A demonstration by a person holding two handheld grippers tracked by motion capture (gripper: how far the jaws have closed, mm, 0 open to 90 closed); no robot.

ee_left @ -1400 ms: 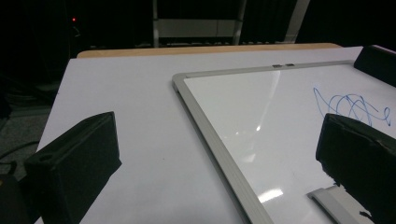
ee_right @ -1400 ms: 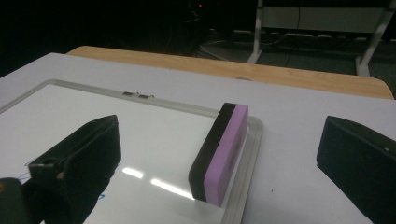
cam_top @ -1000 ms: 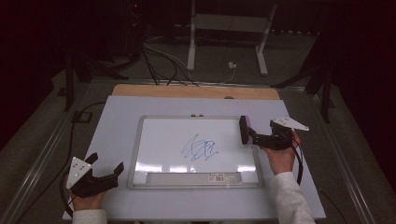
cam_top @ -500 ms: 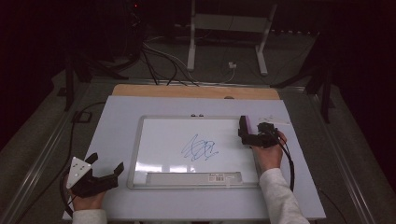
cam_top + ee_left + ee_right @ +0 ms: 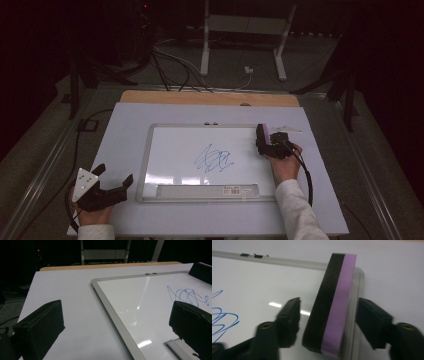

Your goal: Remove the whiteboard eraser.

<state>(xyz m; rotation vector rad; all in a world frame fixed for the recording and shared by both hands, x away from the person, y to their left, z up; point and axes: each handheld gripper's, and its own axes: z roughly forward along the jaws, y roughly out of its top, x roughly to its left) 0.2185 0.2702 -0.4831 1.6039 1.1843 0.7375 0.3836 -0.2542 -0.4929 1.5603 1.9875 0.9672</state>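
Eraser [image 5: 334, 305] stands between the right claw [image 5: 328, 315], jaws closing, seemingly not yet touching.

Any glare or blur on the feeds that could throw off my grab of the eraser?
High view: dim room, glare patches low on the whiteboard. Right gripper view: near jaws motion-blurred, eraser fairly sharp, small highlights beside it. Left gripper view: sharp, streaky reflections across the board.

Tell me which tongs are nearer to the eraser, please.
Right. The right tongs straddle the eraser, jaws closing in but not yet touching it; the left tongs rest beyond the whiteboard's opposite edge.
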